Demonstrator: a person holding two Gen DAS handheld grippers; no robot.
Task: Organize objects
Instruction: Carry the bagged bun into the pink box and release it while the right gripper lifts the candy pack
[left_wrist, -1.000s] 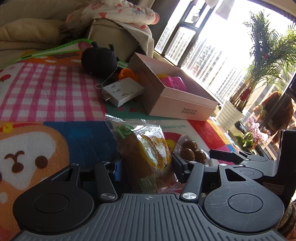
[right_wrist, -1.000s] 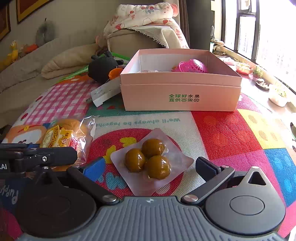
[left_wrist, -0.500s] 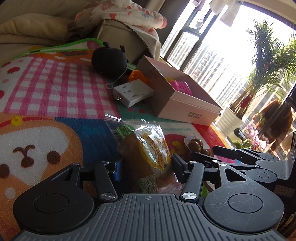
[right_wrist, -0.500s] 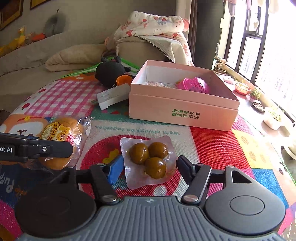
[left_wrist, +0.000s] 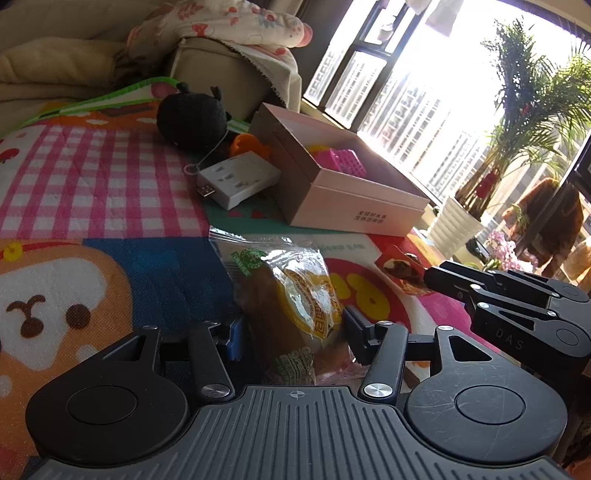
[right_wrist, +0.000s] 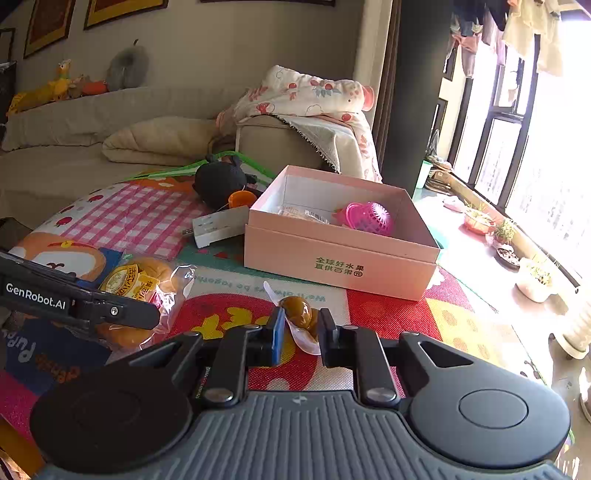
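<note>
The right gripper (right_wrist: 300, 334) pinches the slippery egg packet (right_wrist: 301, 317); it may slip out. The left gripper (left_wrist: 291, 334) clamps the bread bag (left_wrist: 295, 306), which could tear.

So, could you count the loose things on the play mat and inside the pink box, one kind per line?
Snack packets: 3 (bread bag, brown-balls pack, packet in pink box)
Toys: 3 (black plush, orange cup, pink basket)
Chargers: 1 (white adapter)
Total: 7

pink box (right_wrist: 340, 258), pink-checked mat (left_wrist: 92, 184)
</note>
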